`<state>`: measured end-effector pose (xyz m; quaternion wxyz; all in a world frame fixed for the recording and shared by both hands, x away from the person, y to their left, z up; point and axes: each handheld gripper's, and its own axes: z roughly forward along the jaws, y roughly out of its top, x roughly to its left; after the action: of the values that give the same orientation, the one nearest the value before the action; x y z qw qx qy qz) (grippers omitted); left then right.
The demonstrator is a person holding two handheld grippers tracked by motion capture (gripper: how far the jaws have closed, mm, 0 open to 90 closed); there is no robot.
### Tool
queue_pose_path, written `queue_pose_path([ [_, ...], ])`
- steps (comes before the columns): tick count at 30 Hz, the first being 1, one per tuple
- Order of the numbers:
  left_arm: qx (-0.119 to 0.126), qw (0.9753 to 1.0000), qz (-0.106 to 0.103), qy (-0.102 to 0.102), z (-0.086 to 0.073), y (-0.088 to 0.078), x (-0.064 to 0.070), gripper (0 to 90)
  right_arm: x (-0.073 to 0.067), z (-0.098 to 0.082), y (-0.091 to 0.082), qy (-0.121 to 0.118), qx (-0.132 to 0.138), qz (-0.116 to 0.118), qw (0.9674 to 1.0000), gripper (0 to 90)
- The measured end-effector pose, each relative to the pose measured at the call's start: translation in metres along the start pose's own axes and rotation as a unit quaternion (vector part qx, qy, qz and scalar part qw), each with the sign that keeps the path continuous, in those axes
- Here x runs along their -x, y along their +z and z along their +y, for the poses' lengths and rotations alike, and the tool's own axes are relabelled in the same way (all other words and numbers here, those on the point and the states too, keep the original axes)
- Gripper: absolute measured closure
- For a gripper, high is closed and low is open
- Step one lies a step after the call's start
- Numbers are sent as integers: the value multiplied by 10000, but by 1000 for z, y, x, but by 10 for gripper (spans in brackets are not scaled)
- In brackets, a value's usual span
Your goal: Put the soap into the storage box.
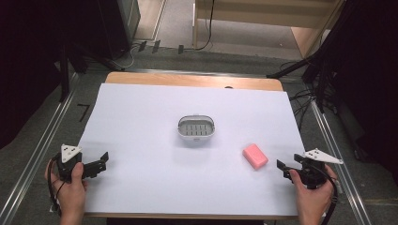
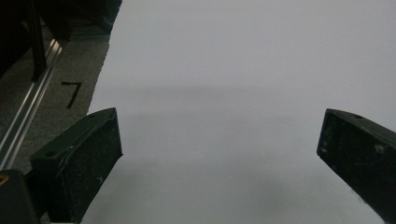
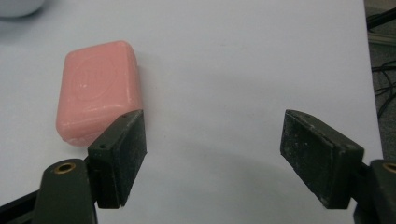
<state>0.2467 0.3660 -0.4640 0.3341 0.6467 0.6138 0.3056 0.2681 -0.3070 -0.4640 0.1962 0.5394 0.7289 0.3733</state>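
A white sheet (image 1: 141, 140) covers the wooden table (image 1: 187, 78). Near the sheet's middle stands a small white soap dish (image 1: 196, 128) with a slotted grey insert. The pink soap bar (image 1: 255, 156) lies flat on the sheet, to the right of the dish and nearer the person. The right gripper (image 1: 285, 165) sits just beside the bar, its jaws spread apart with nothing between them. The left gripper (image 1: 102, 161), well left of the dish, likewise stands open and empty.

Left hand (image 1: 70, 185) at near-left edge, left gripper (image 1: 104, 161) level, jaws wide apart, nothing between. Right hand (image 1: 312, 187) at near-right edge, right gripper (image 1: 287, 165) pointing inward, jaws apart, empty
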Motion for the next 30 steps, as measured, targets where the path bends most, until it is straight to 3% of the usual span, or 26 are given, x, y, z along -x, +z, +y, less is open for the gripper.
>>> queue_pose_path([
  [5,1,10000,3,-2,0,0,0,1,-2,9,4,-260,-371,130,9989,229],
  [11,-1,10000,14,21,0,0,0,1,-10,13,13,-629,-871,282,9938,229],
  [22,-3,10000,36,59,0,1,1,1,-25,26,17,-856,-1118,573,9884,229],
  [30,-21,9999,58,104,0,0,2,1,-37,33,21,-916,-1256,625,9859,206],
])
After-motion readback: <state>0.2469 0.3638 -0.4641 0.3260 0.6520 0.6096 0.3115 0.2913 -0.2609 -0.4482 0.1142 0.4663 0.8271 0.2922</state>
